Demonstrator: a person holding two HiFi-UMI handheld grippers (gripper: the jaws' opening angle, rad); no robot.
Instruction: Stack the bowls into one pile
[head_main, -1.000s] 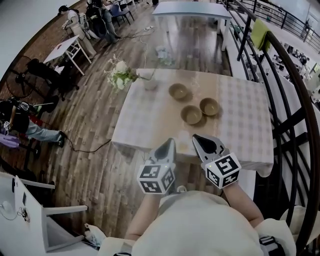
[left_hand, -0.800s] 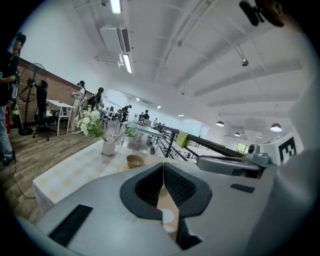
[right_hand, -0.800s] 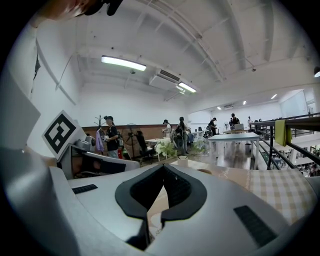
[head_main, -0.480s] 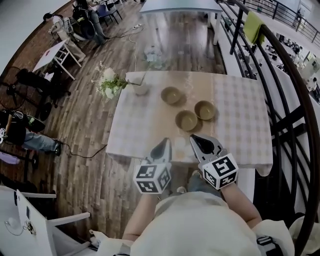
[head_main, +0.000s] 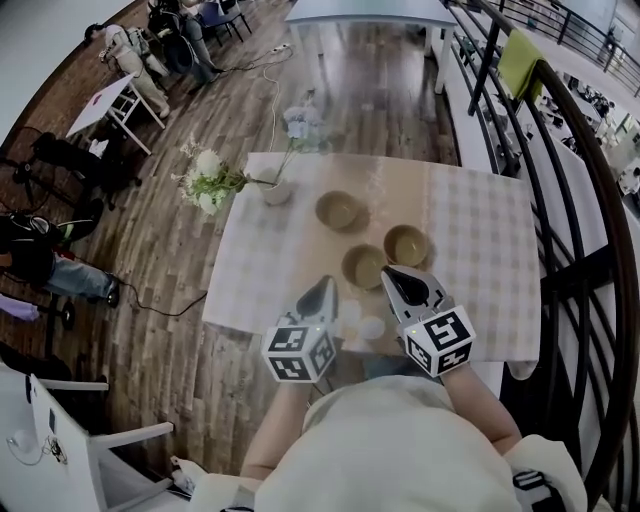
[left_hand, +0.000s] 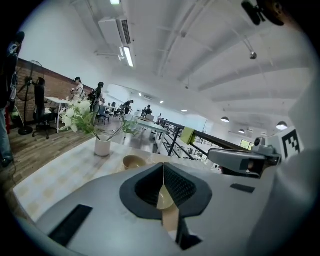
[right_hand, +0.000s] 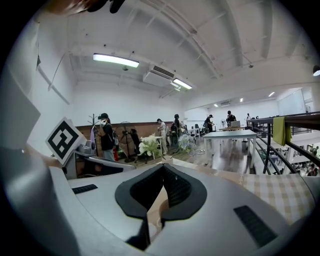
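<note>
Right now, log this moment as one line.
left gripper: shut, empty | right gripper: shut, empty | far bowl, near bowl, right bowl: unstacked on table | stacking: not started

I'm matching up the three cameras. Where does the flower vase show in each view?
Head view: flower vase at the far left corner of the table.
Left gripper view: flower vase, left of centre.
Right gripper view: only its white flowers, just left of centre.
Shared landmark: the hanging green cloth.
</note>
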